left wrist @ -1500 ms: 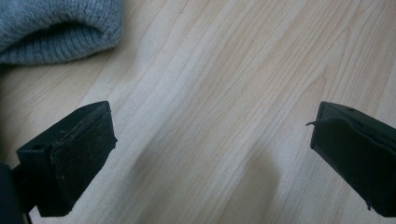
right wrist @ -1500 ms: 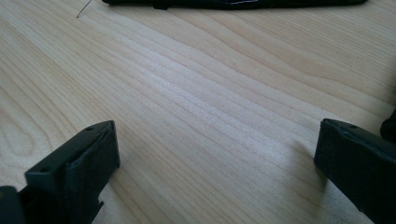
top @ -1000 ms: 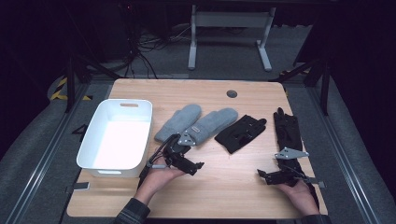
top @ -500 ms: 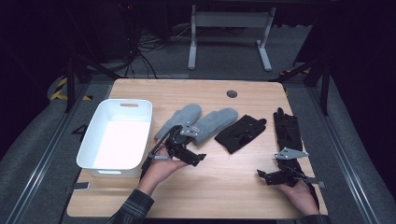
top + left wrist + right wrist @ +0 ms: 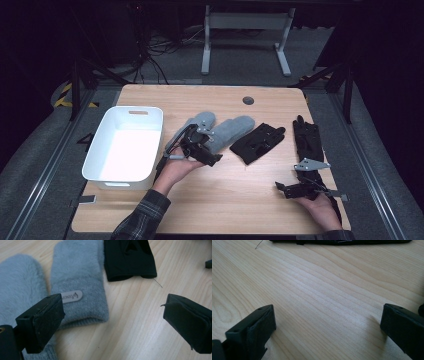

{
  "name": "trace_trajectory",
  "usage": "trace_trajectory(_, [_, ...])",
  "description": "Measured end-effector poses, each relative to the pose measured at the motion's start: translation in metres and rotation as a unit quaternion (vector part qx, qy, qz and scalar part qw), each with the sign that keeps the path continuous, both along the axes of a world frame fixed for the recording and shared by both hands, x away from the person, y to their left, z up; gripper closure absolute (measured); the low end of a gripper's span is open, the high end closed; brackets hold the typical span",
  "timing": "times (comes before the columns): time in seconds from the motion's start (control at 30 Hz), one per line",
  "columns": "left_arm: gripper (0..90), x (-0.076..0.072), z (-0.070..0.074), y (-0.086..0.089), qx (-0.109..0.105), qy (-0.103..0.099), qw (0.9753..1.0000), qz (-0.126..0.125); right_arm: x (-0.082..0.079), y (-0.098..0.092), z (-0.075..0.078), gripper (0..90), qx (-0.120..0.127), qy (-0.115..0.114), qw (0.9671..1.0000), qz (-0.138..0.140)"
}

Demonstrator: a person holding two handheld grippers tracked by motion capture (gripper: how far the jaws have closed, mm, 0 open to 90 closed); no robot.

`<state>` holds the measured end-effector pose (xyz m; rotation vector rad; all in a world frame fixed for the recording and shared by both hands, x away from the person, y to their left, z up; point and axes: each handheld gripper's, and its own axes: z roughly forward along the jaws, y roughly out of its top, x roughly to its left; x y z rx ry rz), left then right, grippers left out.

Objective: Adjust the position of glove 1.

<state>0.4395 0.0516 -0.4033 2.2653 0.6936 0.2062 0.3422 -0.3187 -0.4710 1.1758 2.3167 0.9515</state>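
Two grey fuzzy mittens lie side by side mid-table, one [image 5: 197, 126] to the left of the other [image 5: 231, 130]. The right mitten [image 5: 80, 282] carries a small label near its cuff. My left gripper [image 5: 200, 150] hovers over their cuffs, jaws wide open and empty [image 5: 112, 322]. A black glove [image 5: 257, 142] lies right of the mittens, its cuff [image 5: 128, 260] at the top of the left gripper view. A second black glove [image 5: 306, 137] lies near the right edge. My right gripper [image 5: 295, 190] rests low at the front right, open over bare wood [image 5: 327, 332].
A white plastic bin [image 5: 125, 147] stands at the table's left side, empty. A round cable hole [image 5: 248, 100] sits near the far edge. Bare wood [image 5: 235, 200] spans the front middle. Dark floor and a metal stand leg lie beyond the table.
My left gripper has moved up and away from the front, closer to the mitten cuffs. The right gripper has stayed where it was.
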Motion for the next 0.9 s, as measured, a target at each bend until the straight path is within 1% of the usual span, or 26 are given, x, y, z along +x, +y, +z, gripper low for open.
trace_trajectory(0.03, [3.9,0.004,0.001,-0.002,0.002,-0.001,1.0,0.001,0.0,0.0,0.0,0.3,0.0,0.0,1.0,0.0])
trace_trajectory(0.13, [3.9,0.008,0.002,-0.005,0.003,0.0,1.0,0.002,0.0,0.0,0.0,0.3,0.0,0.0,1.0,0.0])
trace_trajectory(0.2, [3.9,0.012,0.003,-0.009,-0.003,0.003,1.0,0.0,0.0,0.0,0.0,0.3,0.0,0.0,1.0,0.0])
trace_trajectory(0.3, [3.9,0.018,0.005,-0.014,0.005,-0.005,1.0,0.001,0.0,0.0,0.0,0.3,0.0,0.0,1.0,0.001])
trace_trajectory(0.43, [3.9,0.029,0.007,-0.021,0.003,-0.011,0.9999,0.005,0.0,0.0,0.0,0.3,-0.001,-0.001,1.0,0.001])
trace_trajectory(0.5, [3.9,0.033,0.007,-0.023,0.007,-0.013,0.9999,0.006,0.0,0.0,0.0,0.3,-0.001,-0.001,1.0,0.002])
trace_trajectory(0.57, [4.0,0.038,0.005,-0.026,0.004,-0.012,0.9999,0.009,0.0,0.0,0.0,0.3,0.0,0.0,1.0,0.001])
trace_trajectory(0.67, [4.0,0.047,0.002,-0.03,0.005,-0.009,0.9999,0.012,0.0,0.0,0.0,0.3,0.0,0.0,1.0,0.001])
trace_trajectory(0.8, [4.0,0.055,-0.003,-0.037,0.006,-0.009,0.9999,0.011,0.0,0.0,0.0,0.3,0.0,-0.001,1.0,0.002])
trace_trajectory(0.87, [4.2,0.059,-0.005,-0.04,0.008,-0.007,0.9999,0.007,0.0,0.0,0.0,0.3,0.0,-0.001,1.0,0.002])
trace_trajectory(0.9, [4.1,0.061,-0.008,-0.042,0.001,-0.005,1.0,0.008,0.0,0.0,0.0,0.3,0.0,-0.001,1.0,0.002])
